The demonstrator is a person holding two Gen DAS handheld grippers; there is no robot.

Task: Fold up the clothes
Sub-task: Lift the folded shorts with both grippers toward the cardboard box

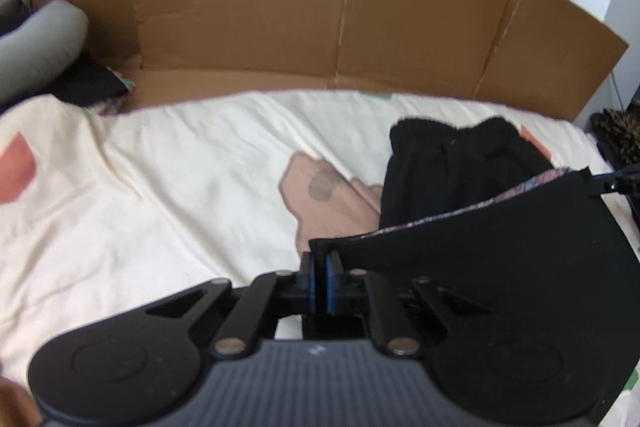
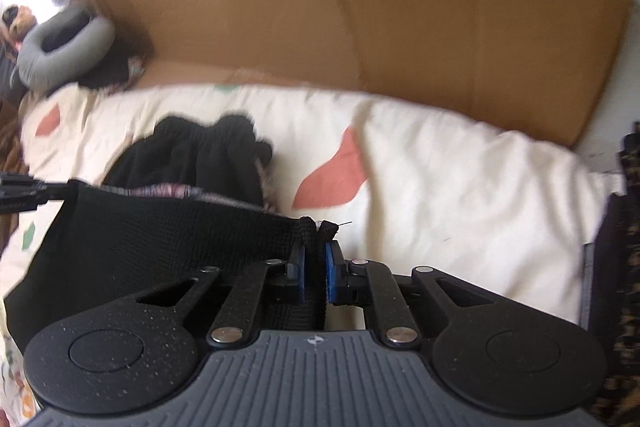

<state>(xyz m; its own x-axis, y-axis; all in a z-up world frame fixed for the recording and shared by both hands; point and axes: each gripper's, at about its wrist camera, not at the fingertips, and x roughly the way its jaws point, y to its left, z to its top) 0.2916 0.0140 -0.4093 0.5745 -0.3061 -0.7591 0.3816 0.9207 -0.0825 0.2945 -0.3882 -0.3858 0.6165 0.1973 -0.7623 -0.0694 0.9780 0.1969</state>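
you have the left gripper (image 1: 321,269) and right gripper (image 2: 315,259) each with jaws clamped on a corner of the black garment (image 1: 500,247), stretched taut above the bed (image 1: 180,167) so its hem can fold over evenly

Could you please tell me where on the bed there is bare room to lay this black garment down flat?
The cream sheet lies bare between the cardboard wall and the left gripper, left of the black garment. The grey pillow corner is crowded, and bunched black fabric fills the right.
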